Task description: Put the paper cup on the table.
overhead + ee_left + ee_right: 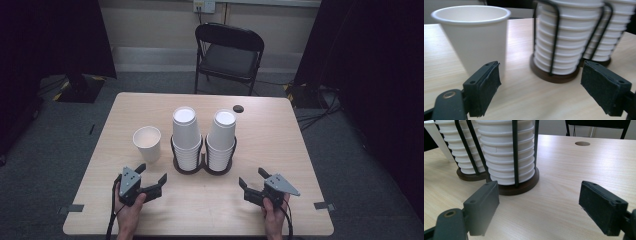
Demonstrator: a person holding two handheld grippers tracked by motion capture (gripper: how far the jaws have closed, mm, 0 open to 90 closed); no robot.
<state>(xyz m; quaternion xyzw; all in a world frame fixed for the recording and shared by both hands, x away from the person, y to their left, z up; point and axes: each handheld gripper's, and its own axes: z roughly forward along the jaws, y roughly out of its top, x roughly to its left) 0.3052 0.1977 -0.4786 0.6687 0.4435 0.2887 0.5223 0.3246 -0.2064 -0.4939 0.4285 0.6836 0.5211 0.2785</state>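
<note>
A: High view. Lone cup (147, 142) upright on the bench (280, 150), mouth up, long axis vertical, narrowing toward the base. Standing left of the twin rack (202, 162), apart from it. Two stacks (186, 137) of upturned cups in the rack, bottoms up. Left gripper (150, 177) near the bench's front edge, just short of the cup, jaws wide, nothing between. Right gripper (252, 179) at front right, jaws likewise wide and empty.

B: Chair (229, 55) beyond the far edge, well clear?

A: Well clear. Left gripper view. Cup (474, 37) ahead and off to the left jaw's side, rim level, wall unmarked. Rack base (554, 76) and nearer stack (569, 37) dead ahead between the jaws.

B: Risk from here?

A: Probably a tip-over. Light, empty, top-heavy shape; a jaw nudging the wall before closing likely to topple or skate it across the bench. Hard squeeze likely to dent the paper. Drift to the right likely to catch the rack wires.

B: Right gripper view?

A: Stack (506, 152) and wires close ahead, nearer the left jaw. Bench hole (582, 143) far off. Jaws spread wide, bare bench between.
</note>
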